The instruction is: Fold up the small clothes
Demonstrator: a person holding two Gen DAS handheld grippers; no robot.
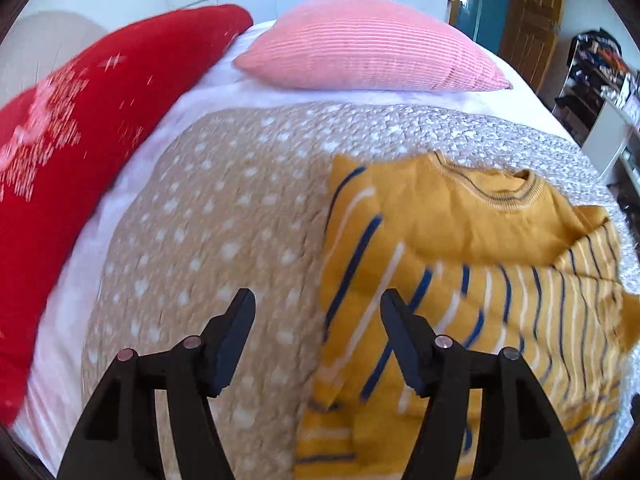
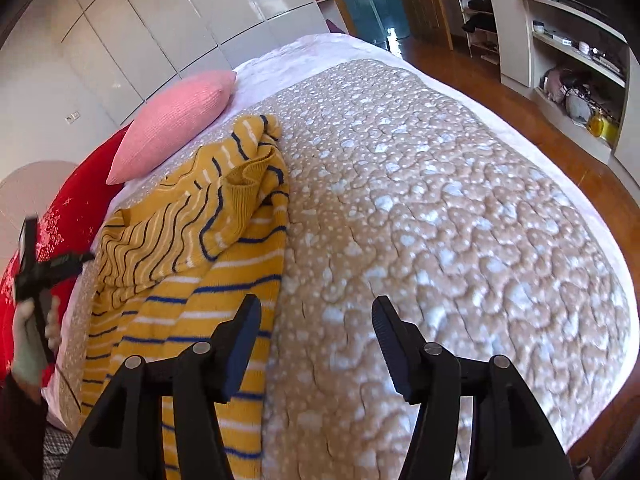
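Note:
A small mustard-yellow sweater [image 1: 460, 264] with blue and white stripes lies partly folded on the beige dotted quilt [image 1: 208, 240]. Its collar faces the pillows and a sleeve is laid across the body. My left gripper [image 1: 318, 300] is open and empty, above the sweater's left edge. In the right wrist view the sweater [image 2: 192, 248] lies at the left, one cuff bunched on top. My right gripper [image 2: 316, 308] is open and empty, above the quilt [image 2: 440, 220] just right of the sweater. The left gripper [image 2: 36, 264] shows at the far left, in a hand.
A pink pillow [image 1: 368, 44] and a red cushion [image 1: 80, 128] lie at the head of the bed. Glossy white cabinet doors [image 2: 160, 20] stand behind. Shelves [image 2: 572, 64] with clutter and a wooden floor [image 2: 520, 112] lie past the bed's right side.

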